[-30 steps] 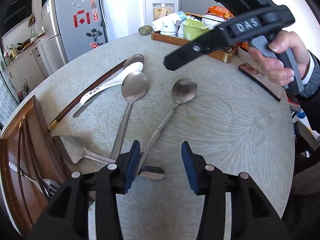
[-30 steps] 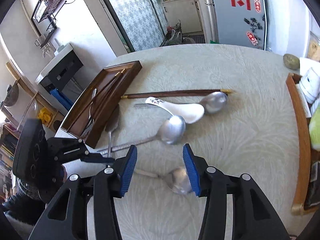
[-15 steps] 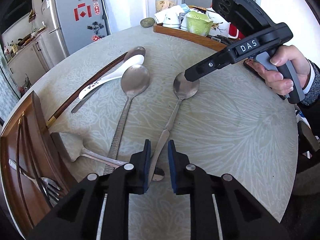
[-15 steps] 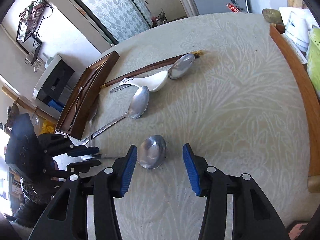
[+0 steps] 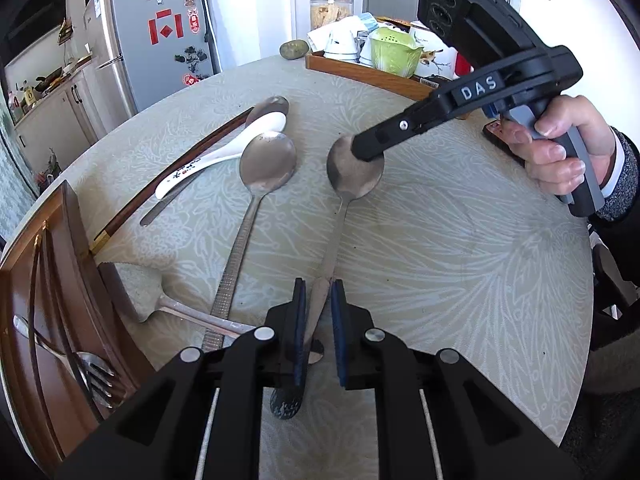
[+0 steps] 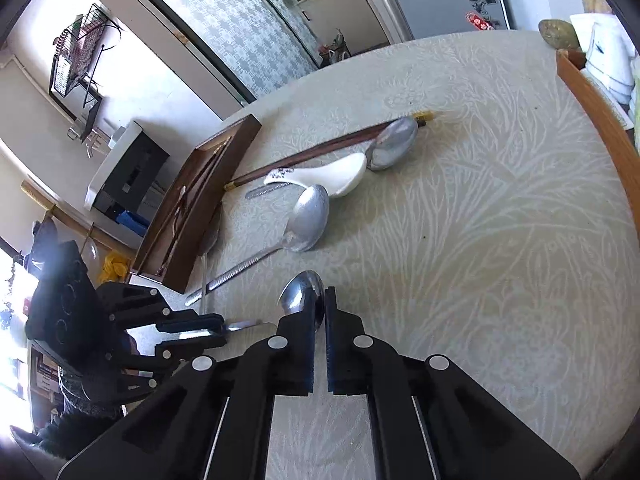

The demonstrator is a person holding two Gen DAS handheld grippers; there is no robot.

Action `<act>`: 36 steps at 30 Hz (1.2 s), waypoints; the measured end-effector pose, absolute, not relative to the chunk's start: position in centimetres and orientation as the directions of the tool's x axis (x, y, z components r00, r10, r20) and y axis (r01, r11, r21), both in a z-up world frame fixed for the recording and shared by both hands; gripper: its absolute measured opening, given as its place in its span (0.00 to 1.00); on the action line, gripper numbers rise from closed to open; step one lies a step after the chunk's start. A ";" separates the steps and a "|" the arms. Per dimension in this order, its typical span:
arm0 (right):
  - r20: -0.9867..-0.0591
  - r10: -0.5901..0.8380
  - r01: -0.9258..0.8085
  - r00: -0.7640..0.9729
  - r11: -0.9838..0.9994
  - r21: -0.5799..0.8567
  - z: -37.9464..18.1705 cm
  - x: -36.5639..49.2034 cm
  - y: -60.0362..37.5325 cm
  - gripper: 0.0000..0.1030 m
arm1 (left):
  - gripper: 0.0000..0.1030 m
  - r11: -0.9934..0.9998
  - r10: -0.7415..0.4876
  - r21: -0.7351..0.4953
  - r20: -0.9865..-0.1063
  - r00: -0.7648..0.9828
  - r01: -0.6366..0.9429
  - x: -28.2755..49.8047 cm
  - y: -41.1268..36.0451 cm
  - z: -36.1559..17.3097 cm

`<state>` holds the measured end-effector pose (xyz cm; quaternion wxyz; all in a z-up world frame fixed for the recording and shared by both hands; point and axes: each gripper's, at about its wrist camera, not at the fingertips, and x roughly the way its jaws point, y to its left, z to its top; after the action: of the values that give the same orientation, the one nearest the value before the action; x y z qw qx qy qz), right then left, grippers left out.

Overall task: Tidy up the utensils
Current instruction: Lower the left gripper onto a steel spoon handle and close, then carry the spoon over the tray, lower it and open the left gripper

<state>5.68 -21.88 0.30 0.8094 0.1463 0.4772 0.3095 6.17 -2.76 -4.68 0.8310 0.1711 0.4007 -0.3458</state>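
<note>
The steel spoon [image 5: 345,184] lies on the round table [image 5: 460,264], handle toward the near edge and bowl toward the far side, and it's got a claw on each end. The left gripper [image 5: 318,312] has just been closing and its blue pads now pinch the spoon's handle near its end. The right gripper [image 6: 319,308] has its jaws clamped together on the rim of the spoon's bowl (in the left wrist view you see its black tip sitting right on the bowl, with the person's hand [image 5: 560,148] on the grip further right).

Just left of that spoon is a bigger serving spoon [image 5: 260,184] with a ribbed handle, roughly parallel to it. Further left again, a white ceramic soup spoon [image 5: 224,148] rests on top of another metal spoon [image 5: 272,106], and a pair of dark chopsticks [image 5: 168,176] runs alongside them toward the far side. A flat server [image 5: 168,304] lies near the left edge, its handle passing under the ribbed one.

At the far left there's a dark wooden cutlery tray [image 5: 76,264] with a fork [image 5: 92,372] in it. Across the table, at the far right, sits a lighter wooden tray [image 5: 360,74] holding cups and a green bowl.
</note>
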 end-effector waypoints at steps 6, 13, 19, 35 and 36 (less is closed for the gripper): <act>-0.650 0.660 -0.363 0.377 0.750 0.553 2.6 5.9 -23.3 0.02 | 0.12 0.697 -0.440 0.002 -0.788 0.431 0.717 6.2 -3.2 -4.5; -0.648 0.653 -0.382 0.393 0.757 0.531 4.2 6.4 -23.2 0.02 | 0.10 0.724 -0.424 0.025 -0.772 0.474 0.689 6.1 -3.7 -3.7; -0.641 0.671 -0.449 0.372 0.735 0.509 7.1 7.9 -20.0 0.02 | 0.09 0.764 -0.420 0.023 -0.741 0.524 0.645 5.7 -1.4 -1.4; -0.680 0.724 -0.610 0.112 0.591 0.528 8.1 18.7 -0.8 0.02 | 0.08 0.945 -0.203 0.031 -0.727 0.656 0.327 8.8 11.4 -0.7; -0.684 0.723 -0.611 0.097 0.586 0.532 7.7 19.2 0.2 0.02 | 0.08 0.947 -0.197 0.030 -0.731 0.653 0.320 9.0 11.8 -0.9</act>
<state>19.20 0.16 7.66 0.7384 0.0561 0.4978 0.4514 8.99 11.76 -0.94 0.9057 0.0784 0.3914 -0.1427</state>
